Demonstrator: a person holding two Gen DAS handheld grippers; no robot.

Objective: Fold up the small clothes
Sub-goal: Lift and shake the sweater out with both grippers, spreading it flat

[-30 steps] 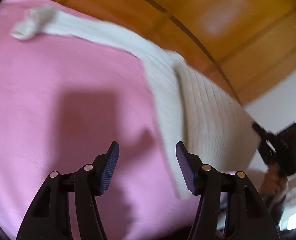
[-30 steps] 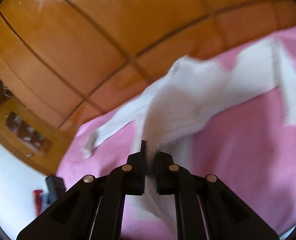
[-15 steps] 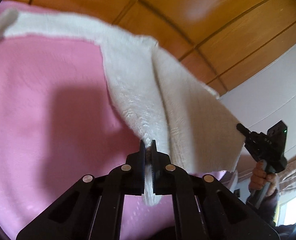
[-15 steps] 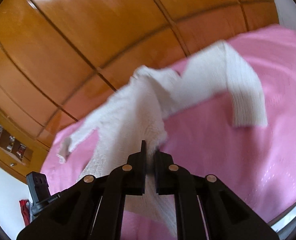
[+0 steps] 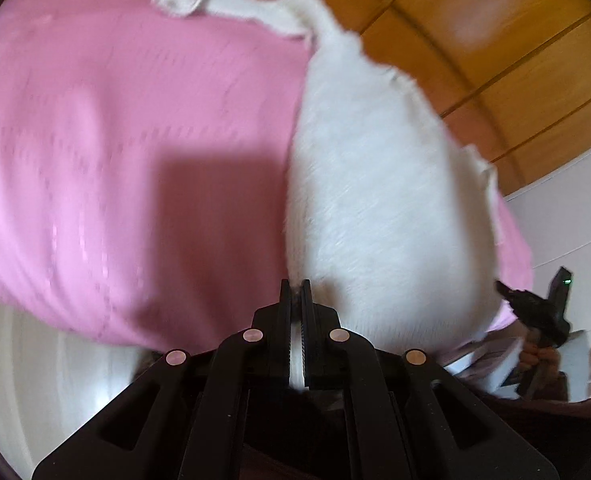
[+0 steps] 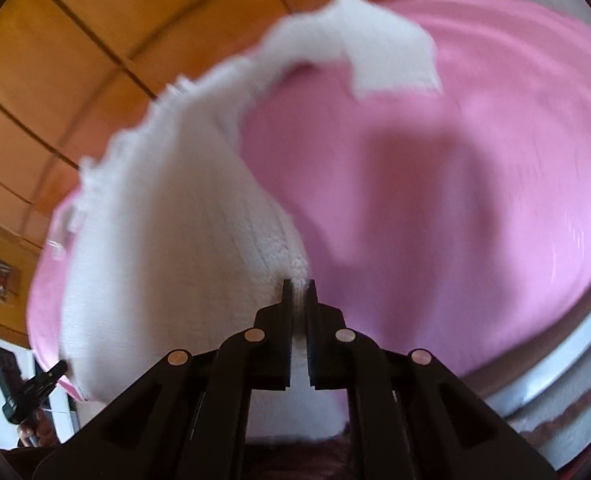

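both grippers clamp white sweater (image 5: 379, 200) hem, body stretching away over pink bedspread (image 5: 115, 140)

Readable text: none | labels, brands, numbers, signs: none legible in either wrist view | white sweater (image 5: 375, 200), pink bedcover (image 5: 115, 140) and wooden panelling (image 5: 495, 40): all unmarked | frames motion-blurred

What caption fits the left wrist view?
Left gripper shut on white sweater over pink bedspread.
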